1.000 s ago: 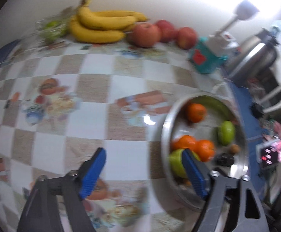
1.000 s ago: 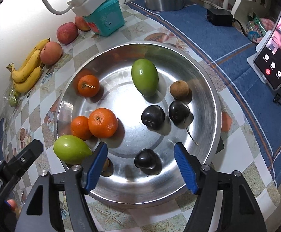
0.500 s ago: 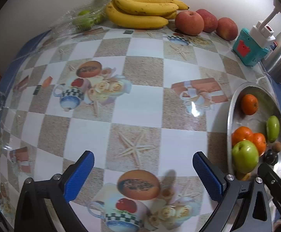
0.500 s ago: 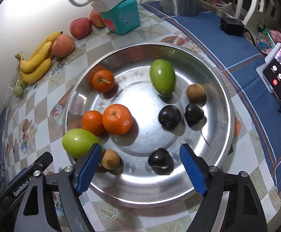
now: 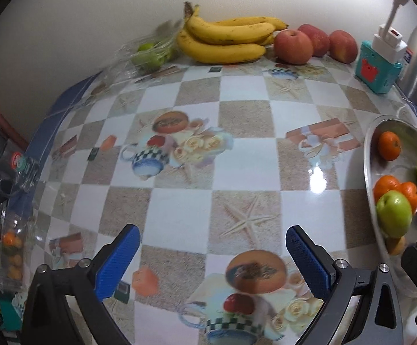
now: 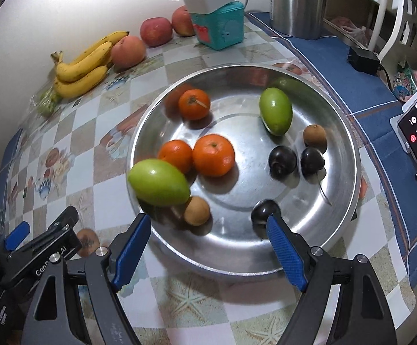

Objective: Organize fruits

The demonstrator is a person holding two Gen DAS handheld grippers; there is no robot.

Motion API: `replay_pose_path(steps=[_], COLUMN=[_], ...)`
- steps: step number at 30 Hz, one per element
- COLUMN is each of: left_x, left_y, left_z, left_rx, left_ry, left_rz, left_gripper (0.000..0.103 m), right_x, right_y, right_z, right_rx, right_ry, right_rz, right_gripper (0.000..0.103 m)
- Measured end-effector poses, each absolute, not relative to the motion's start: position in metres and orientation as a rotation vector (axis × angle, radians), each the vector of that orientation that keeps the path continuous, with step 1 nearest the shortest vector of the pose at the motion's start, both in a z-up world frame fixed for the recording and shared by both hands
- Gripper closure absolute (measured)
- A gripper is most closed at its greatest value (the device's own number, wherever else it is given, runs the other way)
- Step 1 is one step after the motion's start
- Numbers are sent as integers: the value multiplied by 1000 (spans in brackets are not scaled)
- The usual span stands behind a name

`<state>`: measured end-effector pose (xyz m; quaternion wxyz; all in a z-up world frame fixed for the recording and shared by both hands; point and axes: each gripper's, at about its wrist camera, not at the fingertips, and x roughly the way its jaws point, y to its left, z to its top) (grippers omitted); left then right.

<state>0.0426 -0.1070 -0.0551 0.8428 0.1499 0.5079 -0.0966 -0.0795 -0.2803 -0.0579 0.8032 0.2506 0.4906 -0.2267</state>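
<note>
Steel bowl [image 6: 349,155] cut off at left view's edge; left gripper [image 5: 212,256] and right gripper [image 6: 208,247] both gape empty; bare tablecloth [image 5: 179,207] beside bowl.

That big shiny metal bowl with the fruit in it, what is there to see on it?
The metal bowl is a wide, shallow, round basin of what looks like polished steel, with a rolled rim and a flat bottom that mirrors the fruit. It sits upright on the checkered tablecloth, partly over the blue cloth. Inside lie three oranges, two green fruits, three dark round fruits and two small brown ones. One green fruit leans on the rim on the banana side. The right claw hovers open at the near edge.
</note>
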Motion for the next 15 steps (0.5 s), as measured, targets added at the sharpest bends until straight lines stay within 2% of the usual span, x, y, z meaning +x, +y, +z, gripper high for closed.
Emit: replay_pose_path(steps=[15], left_x=[10], left_y=[-70], left_z=[-38], left_rx=[375], left_ry=[1058], left_rz=[-86], left_gripper=[0], right_x=[-90], right_y=[-238], right_z=[-49], right_rx=[425], right_ry=[1042], right_rz=[-437], right_gripper=[20])
